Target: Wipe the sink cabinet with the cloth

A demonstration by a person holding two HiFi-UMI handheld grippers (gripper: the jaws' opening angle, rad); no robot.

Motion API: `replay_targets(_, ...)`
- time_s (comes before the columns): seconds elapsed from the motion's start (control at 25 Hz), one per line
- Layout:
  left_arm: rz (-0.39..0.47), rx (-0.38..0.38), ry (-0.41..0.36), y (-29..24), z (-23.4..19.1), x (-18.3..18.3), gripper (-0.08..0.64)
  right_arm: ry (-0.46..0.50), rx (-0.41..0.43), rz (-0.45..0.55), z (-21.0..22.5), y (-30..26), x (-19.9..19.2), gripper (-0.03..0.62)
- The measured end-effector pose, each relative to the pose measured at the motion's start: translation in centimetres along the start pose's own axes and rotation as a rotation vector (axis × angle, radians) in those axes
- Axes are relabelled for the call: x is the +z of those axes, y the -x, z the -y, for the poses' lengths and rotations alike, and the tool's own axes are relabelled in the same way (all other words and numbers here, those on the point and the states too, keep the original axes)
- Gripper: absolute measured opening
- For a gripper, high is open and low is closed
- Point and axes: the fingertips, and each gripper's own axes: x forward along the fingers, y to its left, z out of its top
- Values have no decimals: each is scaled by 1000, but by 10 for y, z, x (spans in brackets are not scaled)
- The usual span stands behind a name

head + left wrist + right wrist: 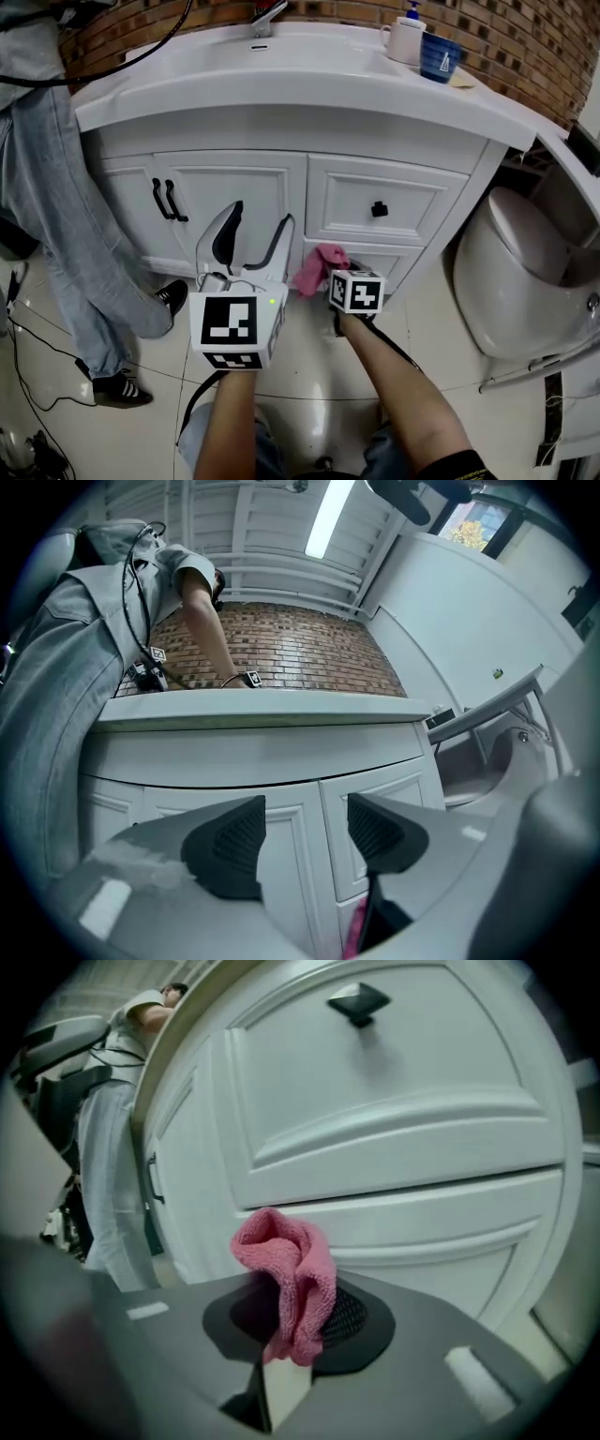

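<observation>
The white sink cabinet point(281, 192) fills the middle of the head view, with two doors at left and drawers at right. My right gripper point(323, 274) is shut on a bunched pink cloth point(320, 267) low in front of the bottom drawer point(441, 1222). The pink cloth point(291, 1274) stands up between the jaws of the right gripper point(295, 1321), just short of the drawer face. My left gripper point(253, 239) is open with nothing between its fingers, held in front of the cabinet doors point(281, 827); the left gripper point(305, 841) points up at them.
A person in grey trousers point(56, 216) stands at the cabinet's left end. A white toilet point(525, 272) sits close on the right. A soap dispenser point(406, 36) and blue cup point(439, 56) rest on the countertop. Black cables point(28, 375) trail on the floor at left.
</observation>
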Motion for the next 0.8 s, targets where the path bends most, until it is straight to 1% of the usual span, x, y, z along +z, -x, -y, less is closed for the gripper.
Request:
replay_targets(0.04,3,4,9,0,-2,1,278,-7,-40,-8,23,7,0,77)
replay_targets(0.08,5,6,19,0,-4,2,278,-13,-62,-13,44,14,-1,77)
replay_targets(0.12,6,7,29,0,-5,2,278,-16,-61,-13,60,21,0,78)
replay_targets(0.2,13,7,40,-1,-4,3,278,9,-35,-7,79,32,3,81)
replay_targets(0.28,15,1,29,-2,-3,3,278,24,-59,8,95,45,6,80)
replay_targets(0.32,11,-3,14,-2,-3,2,278,3,-96,20,108,53,7,80)
replay_targets(0.4,3,-2,-7,-1,-6,0,282,-61,-200,39,142,71,5,78)
replay_targets(0.52,12,10,27,3,-13,2,282,-99,-374,14,198,100,-2,77)
replay_targets(0.56,16,12,41,4,-13,3,282,-134,-449,17,219,113,-4,77)
replay_targets(0.6,19,12,47,5,-13,4,281,-197,-511,33,239,128,-6,77)
replay_targets(0.64,21,9,45,5,-12,4,282,-271,-537,55,255,138,-8,77)
replay_targets(0.68,23,4,37,4,-11,4,282,-335,-519,68,263,143,-12,77)
replay_targets(0.72,24,-1,27,4,-10,4,282,-374,-459,67,263,139,-17,77)
replay_targets(0.76,23,-3,19,3,-10,4,282,-388,-368,49,253,129,-23,77)
replay_targets(0.8,21,-3,16,2,-11,4,282,-383,-263,17,235,115,-32,77)
